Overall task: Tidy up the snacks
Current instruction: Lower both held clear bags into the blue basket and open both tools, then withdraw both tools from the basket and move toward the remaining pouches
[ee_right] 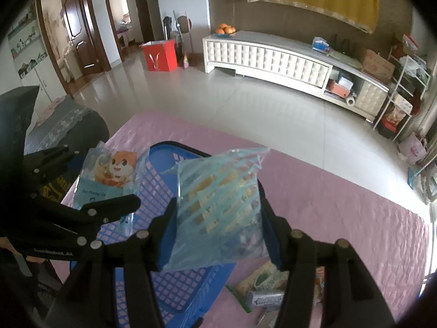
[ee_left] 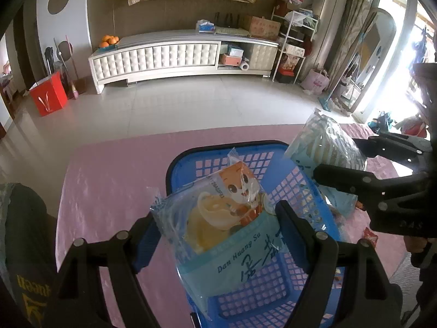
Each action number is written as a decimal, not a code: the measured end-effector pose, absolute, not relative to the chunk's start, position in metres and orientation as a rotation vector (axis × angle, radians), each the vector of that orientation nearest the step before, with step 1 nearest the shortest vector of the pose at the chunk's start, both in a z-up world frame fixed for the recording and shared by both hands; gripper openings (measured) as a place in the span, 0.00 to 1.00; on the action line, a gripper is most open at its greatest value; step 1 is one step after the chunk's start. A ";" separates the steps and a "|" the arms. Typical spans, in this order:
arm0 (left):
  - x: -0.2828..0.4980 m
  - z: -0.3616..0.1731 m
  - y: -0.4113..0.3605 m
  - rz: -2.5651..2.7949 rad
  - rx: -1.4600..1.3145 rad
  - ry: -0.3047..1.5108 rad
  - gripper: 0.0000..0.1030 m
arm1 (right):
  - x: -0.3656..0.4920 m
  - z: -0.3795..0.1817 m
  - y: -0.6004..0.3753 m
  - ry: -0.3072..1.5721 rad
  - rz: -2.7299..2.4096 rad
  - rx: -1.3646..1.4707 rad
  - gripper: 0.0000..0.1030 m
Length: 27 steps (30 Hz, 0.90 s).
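Observation:
A blue plastic mesh basket (ee_left: 273, 295) (ee_right: 164, 164) stands on the pink tablecloth. My left gripper (ee_left: 215, 216) is shut on a light-blue snack pack with a cartoon squirrel (ee_left: 218, 218) and holds it above the basket; the pack also shows in the right wrist view (ee_right: 109, 175). My right gripper (ee_right: 217, 199) is shut on a clear blue striped snack pack (ee_right: 218, 205) above the basket's right side; in the left wrist view this pack (ee_left: 325, 145) and the right gripper (ee_left: 338, 158) are at the right.
Several loose snack packets (ee_right: 265, 289) lie on the pink tablecloth (ee_right: 341, 205) right of the basket. A dark cushion (ee_left: 24, 235) sits at the table's left. Beyond the table is tiled floor, a white TV cabinet (ee_left: 180, 54) and a red box (ee_left: 49, 97).

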<state>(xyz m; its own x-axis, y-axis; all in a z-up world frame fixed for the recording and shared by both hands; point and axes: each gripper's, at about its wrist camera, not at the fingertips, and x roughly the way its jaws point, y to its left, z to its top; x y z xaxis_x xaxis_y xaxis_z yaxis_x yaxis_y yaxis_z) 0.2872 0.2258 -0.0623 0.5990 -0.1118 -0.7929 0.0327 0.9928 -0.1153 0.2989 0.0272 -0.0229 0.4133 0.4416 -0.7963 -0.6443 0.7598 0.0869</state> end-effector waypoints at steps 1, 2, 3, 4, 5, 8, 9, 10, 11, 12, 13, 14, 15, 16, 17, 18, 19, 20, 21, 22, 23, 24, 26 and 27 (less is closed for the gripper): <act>0.290 -0.063 0.225 -0.086 -0.090 0.924 0.76 | 0.299 -0.023 0.028 0.919 0.689 -0.247 0.59; 0.291 -0.063 0.224 -0.089 -0.084 0.925 0.76 | 0.306 -0.023 0.028 0.922 0.688 -0.245 0.59; 0.291 -0.064 0.221 -0.090 -0.080 0.926 0.76 | 0.307 -0.023 0.030 0.922 0.689 -0.245 0.59; 0.293 -0.064 0.222 -0.084 -0.071 0.930 0.77 | 0.308 -0.024 0.030 0.922 0.692 -0.244 0.59; 0.296 -0.064 0.221 -0.066 -0.055 0.931 0.79 | 0.309 -0.025 0.032 0.929 0.702 -0.240 0.62; 0.303 -0.066 0.215 -0.017 0.020 0.932 0.81 | 0.312 -0.026 0.033 0.932 0.680 -0.260 0.75; 0.305 -0.068 0.215 -0.002 0.024 0.937 0.81 | 0.311 -0.025 0.032 0.919 0.657 -0.277 0.82; 0.305 -0.068 0.216 0.003 0.021 0.937 0.81 | 0.310 -0.024 0.032 0.909 0.647 -0.288 0.84; 0.305 -0.068 0.218 0.003 0.015 0.936 0.81 | 0.308 -0.023 0.031 0.898 0.643 -0.300 0.85; 0.304 -0.067 0.219 0.004 0.007 0.933 0.81 | 0.306 -0.022 0.029 0.893 0.639 -0.311 0.85; 0.303 -0.065 0.221 0.007 0.000 0.931 0.81 | 0.305 -0.021 0.028 0.892 0.631 -0.314 0.85; 0.302 -0.063 0.223 0.011 -0.006 0.928 0.81 | 0.305 -0.020 0.024 0.896 0.623 -0.310 0.85; 0.300 -0.061 0.224 0.015 -0.015 0.924 0.81 | 0.304 -0.019 0.020 0.903 0.622 -0.301 0.85; 0.298 -0.059 0.225 0.015 -0.021 0.921 0.81 | 0.304 -0.018 0.017 0.910 0.624 -0.291 0.85; 0.296 -0.056 0.227 0.014 -0.029 0.919 0.81 | 0.303 -0.015 0.013 0.920 0.623 -0.279 0.85; 0.292 -0.052 0.227 0.014 -0.036 0.917 0.81 | 0.301 -0.013 0.009 0.924 0.621 -0.272 0.85; 0.289 -0.049 0.226 0.012 -0.037 0.914 0.81 | 0.298 -0.009 0.006 0.925 0.620 -0.268 0.85; 0.283 -0.043 0.222 0.008 -0.030 0.906 0.81 | 0.293 -0.003 0.001 0.920 0.616 -0.268 0.85; 0.279 -0.038 0.218 0.006 -0.023 0.901 0.81 | 0.289 0.002 -0.001 0.913 0.611 -0.269 0.85; 0.275 -0.034 0.215 0.005 -0.016 0.896 0.81 | 0.284 0.008 -0.005 0.905 0.607 -0.268 0.85; 0.268 -0.026 0.210 0.000 -0.005 0.887 0.81 | 0.277 0.016 -0.011 0.896 0.604 -0.261 0.85; 0.264 -0.018 0.208 -0.003 0.002 0.880 0.81 | 0.272 0.022 -0.015 0.889 0.605 -0.256 0.85; 0.254 -0.006 0.201 -0.005 0.007 0.864 0.81 | 0.258 0.036 -0.024 0.875 0.592 -0.251 0.85; 0.245 0.003 0.196 -0.012 0.005 0.851 0.81 | 0.252 0.041 -0.029 0.869 0.586 -0.252 0.85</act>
<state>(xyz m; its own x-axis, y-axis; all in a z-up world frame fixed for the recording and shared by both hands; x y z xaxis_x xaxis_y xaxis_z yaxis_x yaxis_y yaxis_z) 0.2454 0.1961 0.0033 0.6594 -0.0088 -0.7518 0.0132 0.9999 -0.0001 0.2520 -0.0287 0.0409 0.5022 0.3796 -0.7770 -0.5782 0.8155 0.0247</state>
